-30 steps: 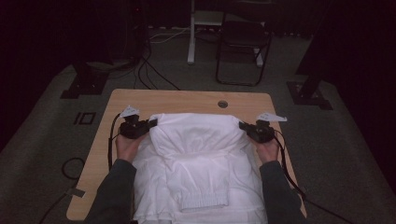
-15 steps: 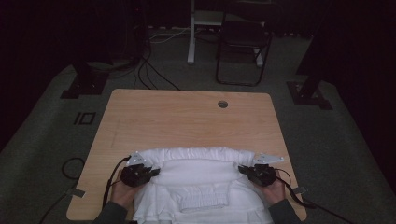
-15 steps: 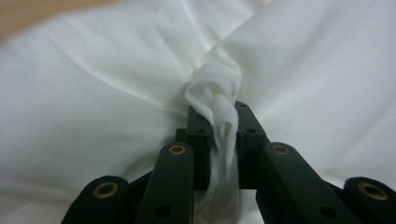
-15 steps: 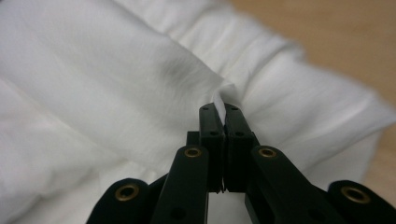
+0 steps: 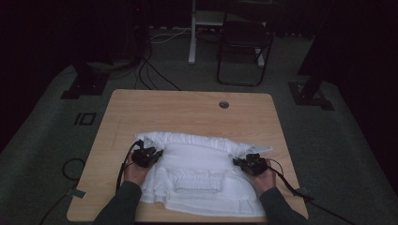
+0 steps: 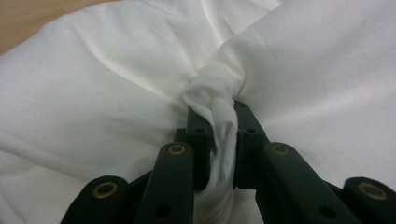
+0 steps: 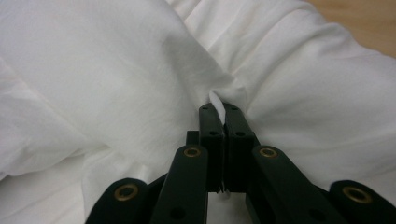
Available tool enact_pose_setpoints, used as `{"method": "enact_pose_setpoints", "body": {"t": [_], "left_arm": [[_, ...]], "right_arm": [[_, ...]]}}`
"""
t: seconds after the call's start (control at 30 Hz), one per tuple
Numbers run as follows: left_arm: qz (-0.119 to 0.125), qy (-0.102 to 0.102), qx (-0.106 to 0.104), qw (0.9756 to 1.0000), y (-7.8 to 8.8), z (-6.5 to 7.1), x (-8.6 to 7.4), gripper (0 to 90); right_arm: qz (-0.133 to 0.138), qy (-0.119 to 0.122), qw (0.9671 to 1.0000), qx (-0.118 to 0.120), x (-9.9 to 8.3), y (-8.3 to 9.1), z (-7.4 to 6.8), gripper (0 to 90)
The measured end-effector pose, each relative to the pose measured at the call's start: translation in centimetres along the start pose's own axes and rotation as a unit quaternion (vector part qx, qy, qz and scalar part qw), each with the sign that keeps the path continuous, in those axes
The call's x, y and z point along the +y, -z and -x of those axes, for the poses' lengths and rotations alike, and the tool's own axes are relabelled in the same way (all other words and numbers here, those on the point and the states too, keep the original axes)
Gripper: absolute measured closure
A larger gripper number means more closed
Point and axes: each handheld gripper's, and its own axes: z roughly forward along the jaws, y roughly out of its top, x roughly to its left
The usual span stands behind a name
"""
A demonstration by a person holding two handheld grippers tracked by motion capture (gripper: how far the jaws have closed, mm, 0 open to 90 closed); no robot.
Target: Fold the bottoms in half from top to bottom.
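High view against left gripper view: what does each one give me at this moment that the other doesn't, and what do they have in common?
High view alone: the whole wooden table with its round cable hole, the right gripper at the garment's other side, both forearms, and a chair on the floor behind.

Left gripper view alone: the close grip, a bunched twist of cloth pinched between the two black jaws, which are closed on it.

Both: the white garment lying folded on the table and the left gripper holding its edge.
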Motion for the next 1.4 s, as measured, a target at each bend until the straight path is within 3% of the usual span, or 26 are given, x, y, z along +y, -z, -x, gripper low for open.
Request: {"method": "enact_pose_setpoints", "body": {"t": [0.17, 0.23, 0.37, 0.5, 0.6, 0.7, 0.77, 0.8, 0.83, 0.87, 0.9, 0.93, 0.97, 1.03, 1.13, 1.17, 1.2, 1.23, 1.27, 1.33, 1.4], "left_arm": [[0.016, 0.02, 0.028, 0.9993, -2.5, -1.0, 2.0, 80.4], [0.021, 0.038, 0.033, 0.9985, -3.4, -1.6, 2.7, 80.4], [0.018, 0.042, 0.04, 0.9982, -4.0, -1.9, 3.4, 80.4], [0.013, 0.056, 0.031, 0.9979, -3.9, -2.2, 3.6, 80.4], [0.015, 0.065, 0.024, 0.9975, -3.1, -2.4, 3.7, 80.9], [0.044, 0.073, 0.015, 0.9963, -0.9, -2.7, 4.0, 81.9], [0.083, 0.089, -0.007, 0.9925, 1.1, -3.3, 4.3, 82.4], [0.103, 0.099, -0.024, 0.9895, 2.2, -3.6, 4.6, 82.6], [0.123, 0.106, -0.038, 0.986, 3.4, -3.8, 4.8, 82.8], [0.146, 0.115, -0.054, 0.9812, 4.5, -4.0, 5.0, 82.9], [0.171, 0.124, -0.074, 0.9747, 5.7, -4.1, 5.1, 83.0], [0.188, 0.124, -0.087, 0.9704, 6.7, -4.1, 5.1, 83.0], [0.194, 0.117, -0.09, 0.9698, 7.5, -3.9, 5.0, 82.9], [0.191, 0.109, -0.106, 0.9697, 8.4, -3.5, 4.5, 82.5], [0.165, 0.105, -0.138, 0.9709, 8.3, -2.8, 2.3, 81.2], [0.152, 0.099, -0.148, 0.9723, 8.1, -2.6, 1.8, 77.9], [0.125, 0.084, -0.153, 0.9767, 7.6, -2.5, 1.3, 72.5], [0.115, 0.075, -0.138, 0.9809, 7.5, -2.3, 1.1, 62.6], [0.113, 0.07, -0.123, 0.9835, 7.5, -2.3, 1.0, 58.9], [0.132, 0.085, -0.115, 0.981, 7.8, -2.4, 1.6, 53.0], [0.142, 0.079, -0.093, 0.9823, 8.4, -1.9, 2.9, 50.6]], "right_arm": [[-0.01, -0.004, 0.9991, -0.041, 2.9, -2.2, 2.1, 88.1], [-0.011, -0.017, 0.9987, -0.048, 3.8, -3.0, 3.0, 88.1], [0.0, -0.041, 0.9977, -0.053, 4.8, -4.0, 4.1, 88.1], [0.006, -0.054, 0.9973, -0.049, 4.9, -4.2, 4.5, 88.1], [-0.002, -0.051, 0.9973, -0.052, 5.1, -3.9, 4.5, 88.5], [0.018, -0.036, 0.9969, -0.067, 5.6, -2.4, 4.3, 88.8], [0.052, -0.033, 0.9955, -0.072, 6.3, -0.5, 4.2, 88.9], [0.072, -0.032, 0.9943, -0.072, 6.8, 0.7, 4.2, 88.9], [0.09, -0.031, 0.993, -0.07, 7.2, 1.9, 4.1, 89.0], [0.107, -0.024, 0.9913, -0.072, 7.7, 3.0, 3.9, 89.0], [0.123, -0.014, 0.989, -0.08, 8.1, 4.1, 3.6, 89.0], [0.14, -0.007, 0.9866, -0.084, 8.4, 5.2, 3.2, 89.0], [0.154, -0.004, 0.9847, -0.081, 8.6, 6.2, 2.8, 89.0], [0.165, 0.01, 0.9833, -0.076, 8.3, 7.5, 1.9, 89.0], [0.146, 0.021, 0.9864, -0.072, 6.5, 7.8, 1.1, 88.8], [0.135, 0.014, 0.9887, -0.063, 5.4, 7.5, 0.9, 88.7], [0.125, 0.008, 0.9906, -0.056, 4.7, 7.3, 0.9, 88.1], [0.098, 0.006, 0.9942, -0.044, 3.7, 6.8, 0.9, 84.6], [0.087, 0.009, 0.9953, -0.041, 3.2, 6.5, 0.9, 79.2], [0.097, 0.0, 0.9941, -0.049, 2.7, 6.6, 0.8, 61.5], [0.136, -0.022, 0.989, -0.052, 3.3, 7.2, 0.8, 54.3]]}}
